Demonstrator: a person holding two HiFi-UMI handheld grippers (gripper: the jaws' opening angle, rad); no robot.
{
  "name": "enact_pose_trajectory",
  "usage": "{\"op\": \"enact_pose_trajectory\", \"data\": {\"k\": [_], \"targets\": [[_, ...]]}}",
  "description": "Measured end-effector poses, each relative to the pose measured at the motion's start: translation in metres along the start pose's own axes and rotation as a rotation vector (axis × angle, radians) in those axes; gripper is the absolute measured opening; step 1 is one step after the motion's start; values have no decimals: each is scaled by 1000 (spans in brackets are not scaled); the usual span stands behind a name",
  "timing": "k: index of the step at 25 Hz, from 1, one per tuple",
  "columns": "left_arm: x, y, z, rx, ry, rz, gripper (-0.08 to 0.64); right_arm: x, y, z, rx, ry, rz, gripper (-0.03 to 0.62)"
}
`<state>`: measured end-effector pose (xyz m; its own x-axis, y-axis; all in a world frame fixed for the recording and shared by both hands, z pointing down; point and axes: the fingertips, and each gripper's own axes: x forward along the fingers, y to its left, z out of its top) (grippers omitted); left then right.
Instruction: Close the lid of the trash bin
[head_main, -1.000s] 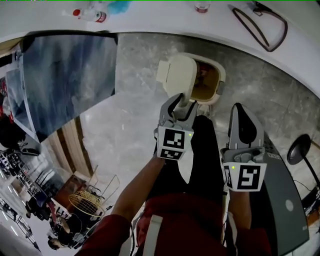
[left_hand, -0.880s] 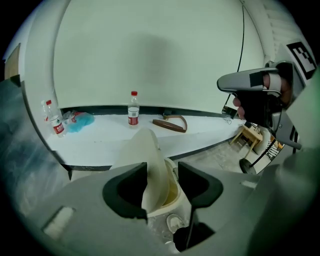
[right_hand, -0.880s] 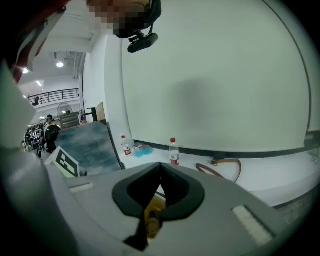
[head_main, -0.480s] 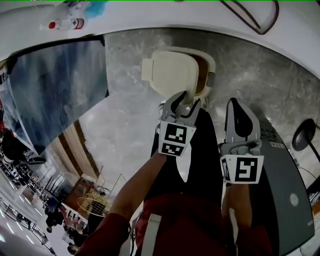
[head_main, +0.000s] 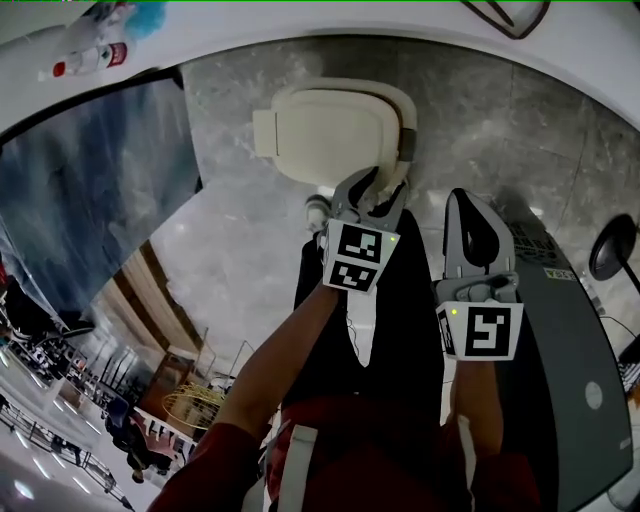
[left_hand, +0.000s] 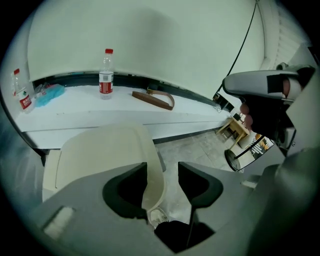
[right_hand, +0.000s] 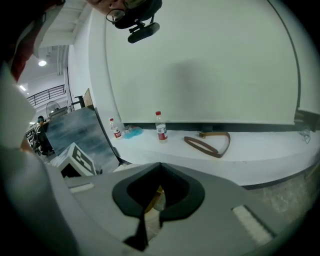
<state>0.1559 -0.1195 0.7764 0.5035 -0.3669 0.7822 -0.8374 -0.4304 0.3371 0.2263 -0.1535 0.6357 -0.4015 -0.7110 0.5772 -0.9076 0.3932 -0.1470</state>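
With the lid (head_main: 325, 130) nearly flat on the bin (head_main: 405, 105) on the far floor, press its near edge gently down with the spread, unpinching jaws of the left gripper (head_main: 370, 188), holding the right gripper (head_main: 468, 200), jaws together, clear.

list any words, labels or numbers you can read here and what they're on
Nothing is legible.
Water bottle red label: too small to read.
Second bottle red label: blurred.
Grey case, print near its edge: too blurred.
Cubes on the left gripper and right gripper: square marker patterns, no letters.
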Motion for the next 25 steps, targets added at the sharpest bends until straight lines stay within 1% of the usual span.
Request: {"op": "enact_pose_trajectory", "data": {"k": [6,11,17,20,21,23,25], "targets": [[30,2,-14,3,50,-18,201,5,-8,-20,16,26,-3,0],[45,3,-25,-2,77,-11,201,7,-13,-30,22,42,1,0],[57,8,-27,-72,87,14,204,9,-16,-32,23,44,3,0],[60,8,-30,-81,89,24,209,9,-16,-33,23,45,5,0],[60,7,-30,-90,90,22,207,10,-15,-33,23,45,7,0],[60,7,-29,-117,93,10,227,11,-13,-32,24,42,11,0],[61,7,-29,-115,98,3,227,12,-12,-31,28,40,13,0]]}}
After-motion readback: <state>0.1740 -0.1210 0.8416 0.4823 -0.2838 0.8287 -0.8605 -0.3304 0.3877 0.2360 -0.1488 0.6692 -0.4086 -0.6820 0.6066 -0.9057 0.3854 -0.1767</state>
